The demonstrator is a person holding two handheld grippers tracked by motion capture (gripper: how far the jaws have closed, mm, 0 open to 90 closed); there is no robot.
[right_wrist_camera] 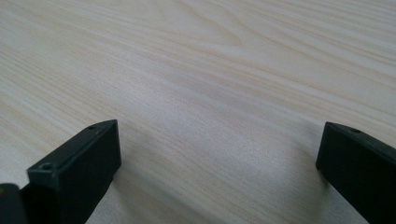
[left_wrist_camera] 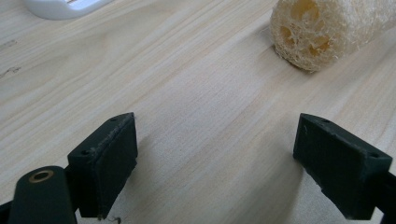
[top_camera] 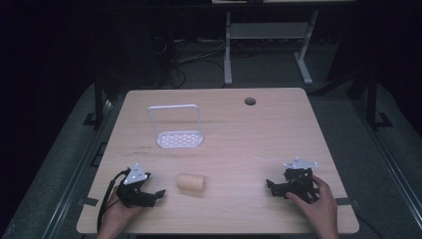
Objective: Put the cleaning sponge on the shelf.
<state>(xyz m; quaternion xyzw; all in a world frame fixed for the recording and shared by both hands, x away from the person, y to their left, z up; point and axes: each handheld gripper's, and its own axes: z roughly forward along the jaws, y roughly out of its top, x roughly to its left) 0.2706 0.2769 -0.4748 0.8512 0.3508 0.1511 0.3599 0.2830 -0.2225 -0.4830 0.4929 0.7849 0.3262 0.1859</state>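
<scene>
From the high view, the loofah piece (top_camera: 191, 182) lies on its side near the table's (top_camera: 259, 134) near edge, between the left tool (top_camera: 158, 193) and right tool (top_camera: 270, 184); a white rack (top_camera: 177, 130) stands farther back. In the left gripper view, jaws stand wide and empty, the loofah piece (left_wrist_camera: 327, 30) just ahead, probably lined up for a grasp. In the right gripper view, the right tool (right_wrist_camera: 217, 154) gapes empty over bare wood.

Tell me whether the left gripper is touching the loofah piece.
Apart. The left gripper view shows bare table between the open left gripper and the loofah piece.

High view dim, dark surround, table (top_camera: 259, 134) evenly lit; close views bright, foreground claws slightly soft.
</scene>
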